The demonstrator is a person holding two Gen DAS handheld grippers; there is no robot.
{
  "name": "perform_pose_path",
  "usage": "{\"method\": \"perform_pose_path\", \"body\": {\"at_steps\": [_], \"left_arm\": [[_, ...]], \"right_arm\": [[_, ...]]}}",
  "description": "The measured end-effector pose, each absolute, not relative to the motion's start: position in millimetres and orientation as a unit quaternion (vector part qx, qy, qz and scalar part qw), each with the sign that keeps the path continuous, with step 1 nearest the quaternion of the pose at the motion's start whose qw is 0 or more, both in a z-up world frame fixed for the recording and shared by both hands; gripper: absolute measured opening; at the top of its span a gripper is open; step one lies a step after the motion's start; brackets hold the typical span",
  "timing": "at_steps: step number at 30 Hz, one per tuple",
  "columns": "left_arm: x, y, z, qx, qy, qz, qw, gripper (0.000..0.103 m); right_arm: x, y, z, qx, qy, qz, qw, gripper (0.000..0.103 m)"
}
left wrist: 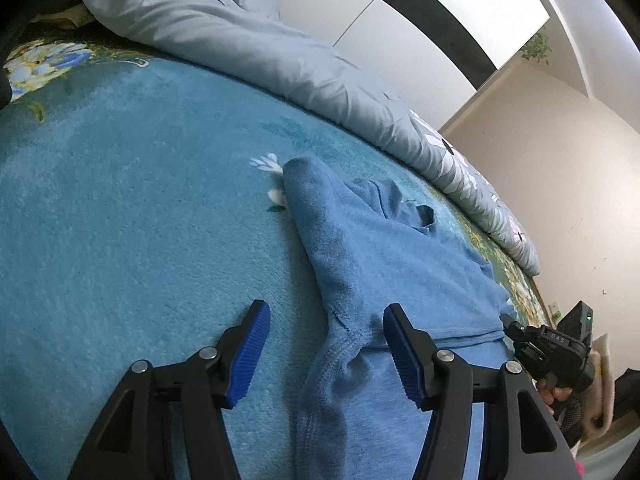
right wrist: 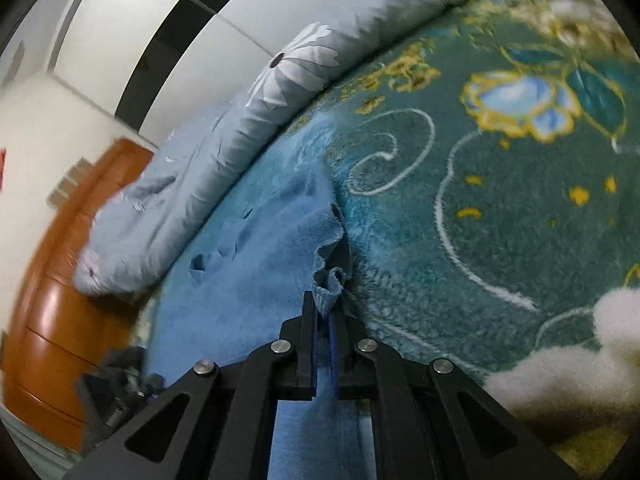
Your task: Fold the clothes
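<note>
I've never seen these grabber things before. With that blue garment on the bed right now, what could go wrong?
1. The right gripper pinches only a thin, frayed bit of the blue garment's edge; a pull might let it slip out.
2. The left gripper is open, with one finger over the garment and holding nothing, so a pull may drag the garment lopsided and bunch it.
3. The blanket underneath is fuzzy; the left gripper might catch it together with the garment.
</note>
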State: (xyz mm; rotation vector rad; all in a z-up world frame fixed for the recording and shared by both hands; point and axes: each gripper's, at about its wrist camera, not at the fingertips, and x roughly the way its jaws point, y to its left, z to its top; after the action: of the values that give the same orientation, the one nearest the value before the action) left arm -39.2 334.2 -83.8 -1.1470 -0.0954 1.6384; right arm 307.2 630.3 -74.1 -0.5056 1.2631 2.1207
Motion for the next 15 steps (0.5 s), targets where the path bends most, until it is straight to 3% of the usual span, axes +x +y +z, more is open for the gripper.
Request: {"method": "perform_pose_path", "body": {"at_steps": [6,15], "left_arm": [[-25.9,302.1,-80.3,-0.523,-0.032,0.665,0.532,0.063],[-4.0,253.7,-76.0,-0.582,-0.023,0.624,0.521,0.063]], "right_arm": [[326.7,605.5,-58.0,-0.181,0.464,0.81,0.308,0.01],[393.9,535.6,-78.8,-0.207,0.504,0.799,0.255,0.016]]}}
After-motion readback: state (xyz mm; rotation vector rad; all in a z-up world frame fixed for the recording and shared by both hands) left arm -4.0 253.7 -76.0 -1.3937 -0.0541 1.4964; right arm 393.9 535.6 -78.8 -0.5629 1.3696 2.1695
